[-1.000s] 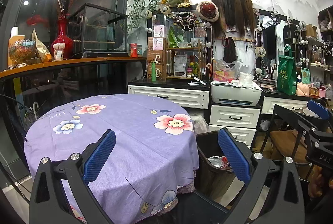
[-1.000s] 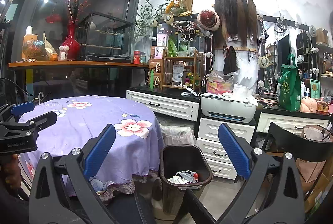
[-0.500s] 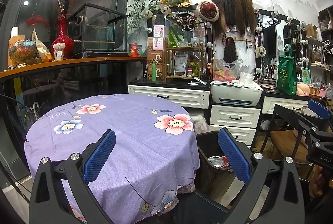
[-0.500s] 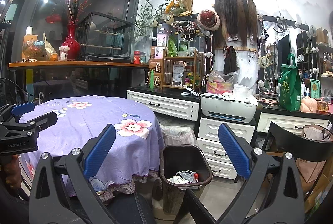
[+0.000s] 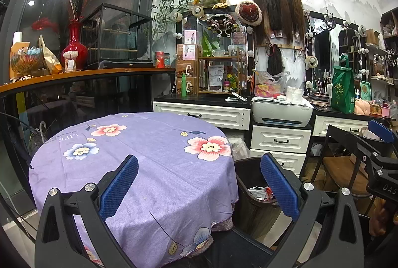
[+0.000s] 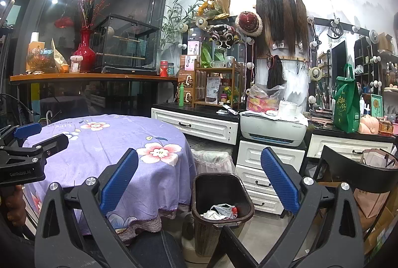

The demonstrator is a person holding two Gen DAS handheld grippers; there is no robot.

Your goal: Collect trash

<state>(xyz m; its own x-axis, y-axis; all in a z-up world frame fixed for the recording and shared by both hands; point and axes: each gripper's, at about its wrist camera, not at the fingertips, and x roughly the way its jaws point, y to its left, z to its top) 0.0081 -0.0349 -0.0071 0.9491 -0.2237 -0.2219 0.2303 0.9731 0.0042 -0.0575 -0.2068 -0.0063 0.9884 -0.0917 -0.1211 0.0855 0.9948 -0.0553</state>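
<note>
A dark trash bin [image 6: 221,195] stands on the floor beside the round table with the purple flowered cloth [image 6: 112,143]. Crumpled white and red trash [image 6: 220,210] lies inside it. The bin also shows in the left wrist view [image 5: 251,183], partly behind the right finger, with trash [image 5: 261,192] in it. My left gripper [image 5: 199,183] is open and empty above the table's near edge [image 5: 159,168]. My right gripper [image 6: 199,178] is open and empty, in front of the bin. No trash shows on the cloth.
White drawers [image 6: 268,158] with a printer [image 6: 273,128] stand behind the bin. A black chair [image 6: 358,171] is at the right. A bag-lined white bin [image 6: 214,158] sits behind the table. A green bag [image 6: 347,103] and clutter fill the counter.
</note>
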